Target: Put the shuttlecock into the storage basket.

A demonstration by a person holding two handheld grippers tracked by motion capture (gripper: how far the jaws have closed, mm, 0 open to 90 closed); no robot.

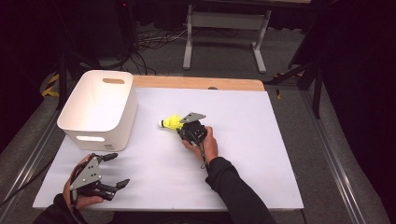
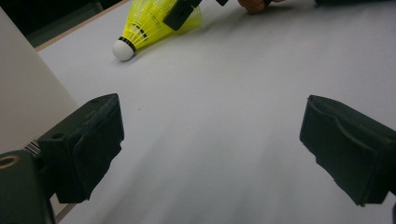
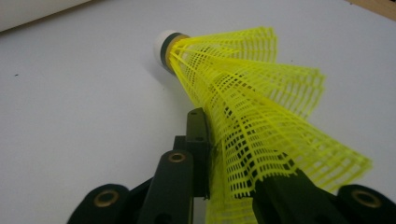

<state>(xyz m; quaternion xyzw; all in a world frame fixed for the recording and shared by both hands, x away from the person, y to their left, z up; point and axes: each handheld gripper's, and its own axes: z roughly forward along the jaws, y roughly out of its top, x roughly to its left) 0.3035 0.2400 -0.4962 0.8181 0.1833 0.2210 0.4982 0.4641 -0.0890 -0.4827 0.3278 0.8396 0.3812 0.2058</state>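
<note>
A yellow shuttlecock (image 1: 172,122) with a white cork tip lies on its side near the middle of the white table top (image 1: 243,154), cork pointing left toward the bin. My right gripper (image 1: 182,127) is shut on the open end of its mesh skirt. In the right gripper view the yellow mesh (image 3: 252,102) is squashed flat between the two black jaws of the right gripper (image 3: 233,158). My left gripper (image 1: 120,170) rests at the front left of the table, open, with nothing between its jaws. From the left gripper (image 2: 210,149) the shuttlecock (image 2: 149,23) lies ahead, well apart.
A white plastic bin (image 1: 107,130) with handle slots stands at the back left of the table; its wall (image 2: 23,102) is close beside the left gripper. A wooden strip (image 1: 201,83) runs along the table's far edge. Beyond it are a metal stand and cables on the floor.
</note>
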